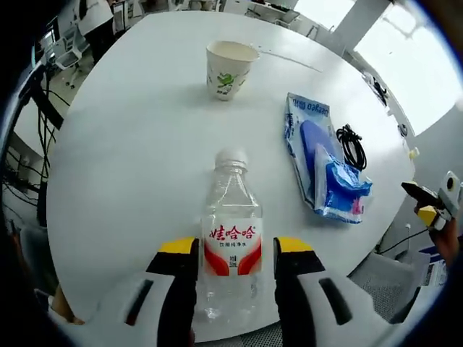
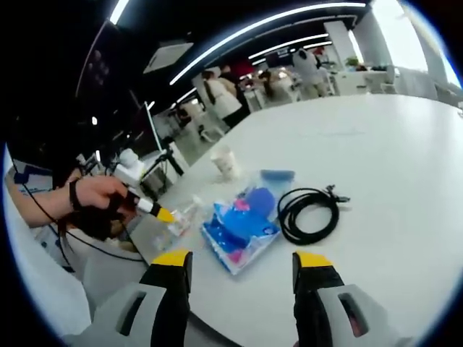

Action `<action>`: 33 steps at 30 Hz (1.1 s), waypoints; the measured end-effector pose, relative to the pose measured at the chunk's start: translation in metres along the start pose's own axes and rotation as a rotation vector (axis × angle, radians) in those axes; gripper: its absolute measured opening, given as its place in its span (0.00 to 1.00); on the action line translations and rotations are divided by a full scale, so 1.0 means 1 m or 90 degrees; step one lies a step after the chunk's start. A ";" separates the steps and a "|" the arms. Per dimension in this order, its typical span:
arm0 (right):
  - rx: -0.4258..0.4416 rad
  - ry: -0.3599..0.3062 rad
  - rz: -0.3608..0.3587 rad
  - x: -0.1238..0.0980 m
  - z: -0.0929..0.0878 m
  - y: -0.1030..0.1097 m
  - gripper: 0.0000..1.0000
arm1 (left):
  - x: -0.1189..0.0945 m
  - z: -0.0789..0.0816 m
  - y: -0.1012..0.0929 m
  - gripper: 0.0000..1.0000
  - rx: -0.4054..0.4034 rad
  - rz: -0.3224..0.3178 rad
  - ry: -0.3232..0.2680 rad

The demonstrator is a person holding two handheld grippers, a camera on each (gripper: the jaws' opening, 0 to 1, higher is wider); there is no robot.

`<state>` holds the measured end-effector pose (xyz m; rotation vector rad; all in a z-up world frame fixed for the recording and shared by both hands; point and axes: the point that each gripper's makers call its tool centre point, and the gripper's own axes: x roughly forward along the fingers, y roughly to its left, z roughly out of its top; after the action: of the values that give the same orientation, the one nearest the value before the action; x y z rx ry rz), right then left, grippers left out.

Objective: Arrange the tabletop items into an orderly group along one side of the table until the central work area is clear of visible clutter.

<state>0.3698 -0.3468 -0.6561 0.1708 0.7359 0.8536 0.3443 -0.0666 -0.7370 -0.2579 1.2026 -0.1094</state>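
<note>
While the round white table [image 1: 123,166] carries several loose things, the left gripper [image 1: 235,253] has its yellow-tipped jaws on either side of a clear plastic water bottle with a red-and-white label [image 1: 231,246], low in the middle of the left gripper view. The jaws sit against the label band and look closed on it, though from this angle I cannot be sure how firmly they press. The bottle stands upright near the table's close edge. It looks nearly empty, so I judge it light, thin-walled and a bit slippery. Holding it at the labelled waist seems right, with gentle pressure so that it neither crumples nor tips.

Further up the frame, a white paper cup with a green print [image 1: 229,69] stands upright, well apart from the bottle. It would be light and easily crushed, so best held low on its wall. To the right lies a flat blue-and-white plastic packet [image 1: 318,155], soft and crinkly, which I expect would flop if pinched at one corner. Just beside it at the right is a coiled black cable [image 1: 351,146], limp and likely to uncoil when lifted.

At the far right of that view the right gripper [image 1: 430,202] pokes in beyond the table edge. In the right gripper view its jaws stand wide apart at the bottom of the frame, grasping nothing and hovering short of the table, with the packet and cable ahead. Nothing has yet been gathered to one side.
</note>
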 end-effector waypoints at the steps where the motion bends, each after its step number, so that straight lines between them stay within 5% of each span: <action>1: 0.004 -0.002 -0.003 0.000 0.000 -0.001 0.57 | 0.002 0.000 -0.001 0.41 0.002 -0.001 0.004; 15: 0.035 -0.022 -0.027 -0.005 -0.009 0.000 0.57 | 0.018 -0.006 0.001 0.42 0.023 0.000 0.035; 24: 0.056 -0.033 -0.041 -0.010 -0.021 0.000 0.57 | 0.016 -0.001 -0.008 0.36 0.014 -0.050 0.002; 33: 0.063 -0.042 -0.047 -0.010 -0.023 0.008 0.57 | 0.003 0.009 -0.004 0.36 0.019 -0.056 -0.046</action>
<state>0.3454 -0.3526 -0.6650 0.2566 0.7184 0.7380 0.3537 -0.0702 -0.7360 -0.2860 1.1174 -0.1926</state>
